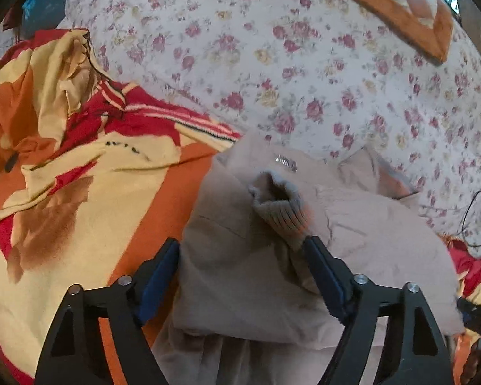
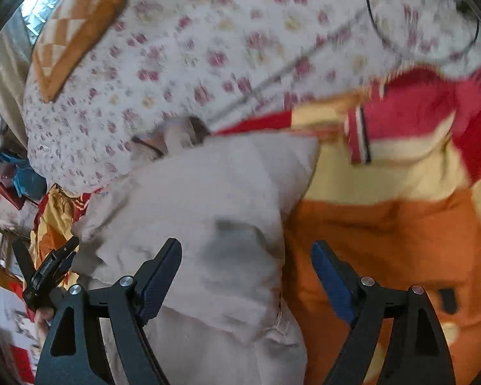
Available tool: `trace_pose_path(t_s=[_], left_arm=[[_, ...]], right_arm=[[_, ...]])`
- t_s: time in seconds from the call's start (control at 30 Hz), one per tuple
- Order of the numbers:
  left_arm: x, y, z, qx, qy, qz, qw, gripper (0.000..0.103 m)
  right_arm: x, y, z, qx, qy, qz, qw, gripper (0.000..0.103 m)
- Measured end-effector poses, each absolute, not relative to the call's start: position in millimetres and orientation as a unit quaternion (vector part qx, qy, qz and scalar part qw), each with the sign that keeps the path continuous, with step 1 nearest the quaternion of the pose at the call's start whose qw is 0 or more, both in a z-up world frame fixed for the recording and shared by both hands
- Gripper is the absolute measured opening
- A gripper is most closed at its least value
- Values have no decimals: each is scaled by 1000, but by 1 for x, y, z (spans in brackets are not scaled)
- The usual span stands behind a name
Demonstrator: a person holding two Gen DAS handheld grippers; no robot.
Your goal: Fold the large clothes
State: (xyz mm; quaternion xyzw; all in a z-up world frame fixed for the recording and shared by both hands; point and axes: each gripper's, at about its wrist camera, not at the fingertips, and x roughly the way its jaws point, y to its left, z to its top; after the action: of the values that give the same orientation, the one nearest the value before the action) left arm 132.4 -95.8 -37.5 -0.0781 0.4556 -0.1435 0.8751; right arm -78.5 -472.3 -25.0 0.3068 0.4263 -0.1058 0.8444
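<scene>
- Beige jacket [image 1: 352, 250] lies bunched on the orange, yellow and red bedspread [image 1: 80, 192], its ribbed cuff [image 1: 279, 205] turned up toward our left camera.
- We hold the left gripper [image 1: 242, 250] spread wide over the beige fabric, clamping nothing.
- We hold the right gripper [image 2: 247, 253] equally agape, one finger over the jacket's edge, the other over orange cloth.
- Beyond, a floral quilt [image 1: 304, 64] carries an orange patchwork cushion [image 2: 77, 29]; a badminton racket [image 2: 423, 22] rests at far right.

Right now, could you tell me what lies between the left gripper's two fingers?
The beige jacket fills the open left gripper; its ribbed cuff lies just ahead, in the left wrist view.
</scene>
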Motion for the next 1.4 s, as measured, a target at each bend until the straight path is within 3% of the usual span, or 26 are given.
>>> trace_pose_path(t_s=[0.03, 0.1, 0.2, 0.37, 0.43, 0.47, 0.5, 0.53, 0.57, 0.7, 0.73, 0.8, 0.87, 1.07, 1.23, 1.4], left_arm=[[133, -98, -39, -76, 460, -145, 873, 76], [131, -101, -38, -73, 458, -151, 873, 76], [125, -103, -34, -63, 450, -158, 876, 76], [120, -102, -30, -58, 454, -163, 874, 76], [118, -100, -26, -66, 446, -163, 877, 78], [116, -99, -25, -66, 443, -163, 879, 78], [115, -100, -25, -63, 440, -163, 881, 78], [114, -102, -25, -55, 440, -162, 882, 78], [114, -104, -27, -45, 440, -160, 882, 78], [113, -116, -33, -9, 439, -141, 887, 78], [113, -118, -34, -2, 439, -137, 888, 78], [115, -123, -38, 12, 441, -131, 888, 78], [118, -128, -43, 25, 448, -125, 885, 78], [125, -137, -50, 42, 458, -116, 881, 78], [122, -136, -49, 44, 455, -118, 882, 78], [114, -130, -38, 31, 446, -125, 886, 78]], right_arm=[[-74, -466, -34, 311, 437, -90, 839, 74], [-72, -450, -36, 263, 448, -102, 849, 22], [-91, -447, -21, 209, 417, -135, 874, 3], [-102, -466, -35, 222, 433, -167, 858, 3], [-109, -473, -20, 255, 402, -160, 865, 12], [-112, -478, -13, 273, 384, -163, 867, 26], [-113, -484, -7, 293, 366, -166, 868, 56], [-111, -488, -3, 306, 354, -167, 868, 68], [-106, -490, 0, 309, 350, -167, 868, 72], [-53, -488, -3, 274, 399, -176, 857, 67], [-45, -487, -7, 274, 408, -173, 854, 62], [-31, -486, -17, 263, 421, -180, 849, 39], [-24, -485, -22, 221, 425, -216, 851, 33], [-29, -494, -21, 214, 424, -235, 848, 33], [-62, -470, 7, 206, 403, -211, 866, 42], [-77, -445, -7, 154, 451, -197, 857, 46]])
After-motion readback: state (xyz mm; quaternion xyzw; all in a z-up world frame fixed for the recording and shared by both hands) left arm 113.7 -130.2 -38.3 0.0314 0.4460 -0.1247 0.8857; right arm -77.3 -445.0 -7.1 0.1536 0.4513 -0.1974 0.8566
